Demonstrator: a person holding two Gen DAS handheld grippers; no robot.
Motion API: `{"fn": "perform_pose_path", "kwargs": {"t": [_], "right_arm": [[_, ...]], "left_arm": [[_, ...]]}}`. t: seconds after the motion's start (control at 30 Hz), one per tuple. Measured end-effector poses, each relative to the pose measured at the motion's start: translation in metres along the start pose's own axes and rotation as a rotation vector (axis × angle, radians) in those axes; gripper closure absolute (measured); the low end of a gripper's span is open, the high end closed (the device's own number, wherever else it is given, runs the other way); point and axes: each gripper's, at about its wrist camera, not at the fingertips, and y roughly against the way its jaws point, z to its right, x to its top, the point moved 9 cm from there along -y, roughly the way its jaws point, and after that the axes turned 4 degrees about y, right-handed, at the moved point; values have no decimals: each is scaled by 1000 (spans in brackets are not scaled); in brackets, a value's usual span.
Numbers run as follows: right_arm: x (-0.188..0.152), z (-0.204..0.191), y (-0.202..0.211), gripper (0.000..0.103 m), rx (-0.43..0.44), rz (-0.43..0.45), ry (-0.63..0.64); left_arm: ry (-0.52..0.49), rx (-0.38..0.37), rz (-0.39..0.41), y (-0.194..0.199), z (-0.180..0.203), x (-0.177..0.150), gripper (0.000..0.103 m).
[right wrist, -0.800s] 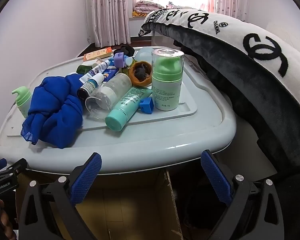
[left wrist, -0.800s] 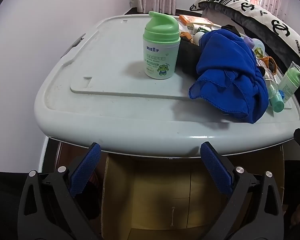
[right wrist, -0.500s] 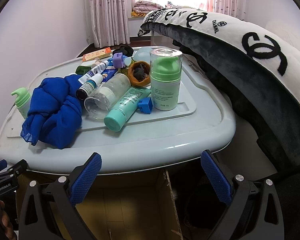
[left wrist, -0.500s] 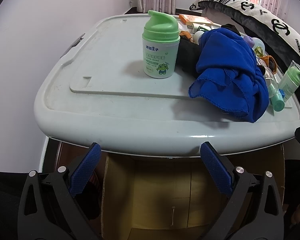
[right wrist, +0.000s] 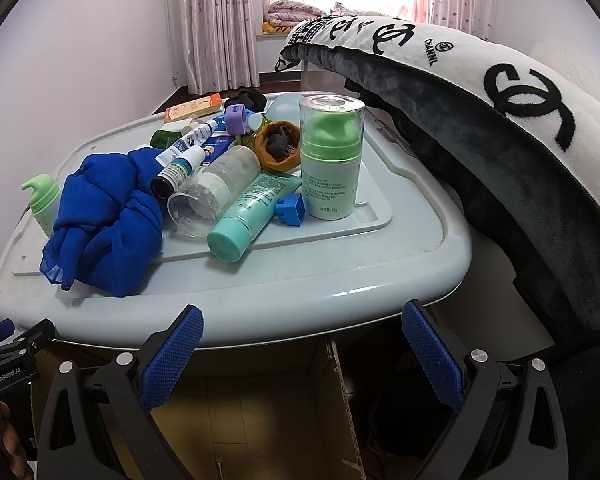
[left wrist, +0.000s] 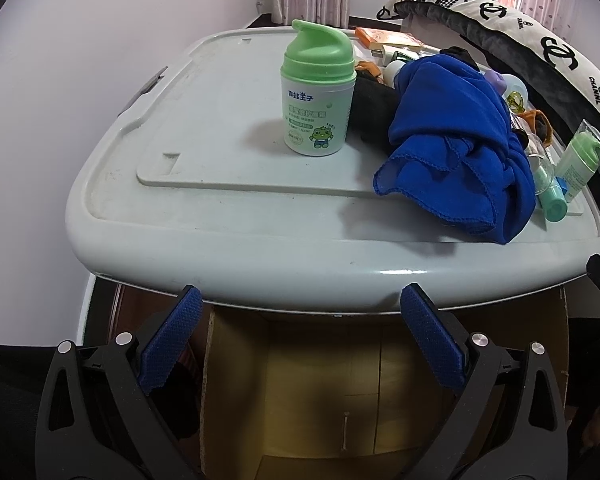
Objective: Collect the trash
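A grey plastic lid [left wrist: 228,236] [right wrist: 340,272] carries the clutter. On it stand a green-capped pump bottle [left wrist: 318,92] [right wrist: 42,200], a crumpled blue cloth [left wrist: 456,148] [right wrist: 108,216], a teal tube [right wrist: 252,212], a clear jar [right wrist: 216,188] lying on its side, small dropper bottles [right wrist: 180,168] and a tall green pump bottle under a clear cap [right wrist: 331,156] [left wrist: 580,160]. An open cardboard box [left wrist: 340,392] [right wrist: 260,412] sits below the lid's near edge. My left gripper [left wrist: 300,312] and my right gripper [right wrist: 302,328] both hang open over the box, short of the lid, holding nothing.
A black-and-white logo cushion [right wrist: 500,128] [left wrist: 540,40] leans over the lid's right side. A brown knitted pouch [right wrist: 280,144], a purple cap [right wrist: 236,118] and an orange packet [right wrist: 196,108] lie at the back. A white wall [left wrist: 80,80] borders the left. Curtains [right wrist: 216,20] hang behind.
Both views have shifted only slightly; the items on the lid stay where they were and both grippers remain open.
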Motion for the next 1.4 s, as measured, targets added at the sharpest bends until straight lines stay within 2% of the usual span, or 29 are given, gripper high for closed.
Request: {"fn": "perform_pose_path", "kwargs": {"t": [0.13, 0.33, 0.4, 0.47, 0.57, 0.67, 0.77, 0.87, 0.93, 1.07, 1.1, 1.13, 1.17, 1.27, 1.33, 1.4], "right_arm": [[0, 1, 0, 5, -1, 2, -3], [6, 7, 0, 5, 6, 4, -25], [10, 10, 0, 5, -2, 10, -29], [16, 15, -1, 5, -5, 13, -36], [32, 22, -1, 5, -10, 38, -41], [57, 28, -4, 5, -30, 92, -21], [79, 37, -18, 5, -39, 110, -28], [94, 44, -46, 5, -22, 77, -59], [99, 42, -64, 5, -16, 51, -62], [107, 29, -95, 5, -31, 25, -11], [107, 25, -102, 13, -16, 16, 3], [105, 22, -107, 49, -7, 3, 14], [102, 22, -113, 56, -15, -24, 25], [97, 25, -104, 57, 11, -44, 1], [95, 31, -83, 57, 29, -29, -40], [94, 30, -57, 57, 88, -11, -77]], "left_arm": [[-17, 20, 15, 1, 0, 1, 5], [-9, 9, 13, 1, 0, 2, 5], [-27, 31, 32, 3, -1, 7, 5], [-35, 18, 35, 6, 2, 13, 5], [-71, 15, 53, 11, 7, 24, 5], [-96, -7, 33, 10, 10, 33, 5], [-94, -30, 25, 6, 12, 42, 5], [-75, -48, 31, -1, 10, 48, 5], [-55, -66, 60, -1, 11, 50, 5], [-51, -75, 68, -3, 12, 51, 5], [-59, -70, 74, -3, 12, 51, 5], [-66, -66, 84, -3, 12, 51, 5], [-71, -65, 89, -3, 12, 51, 5], [-72, -84, 89, -5, 13, 49, 5], [-65, -94, 83, -7, 14, 49, 5], [-56, -114, 87, -9, 16, 53, 5]]}}
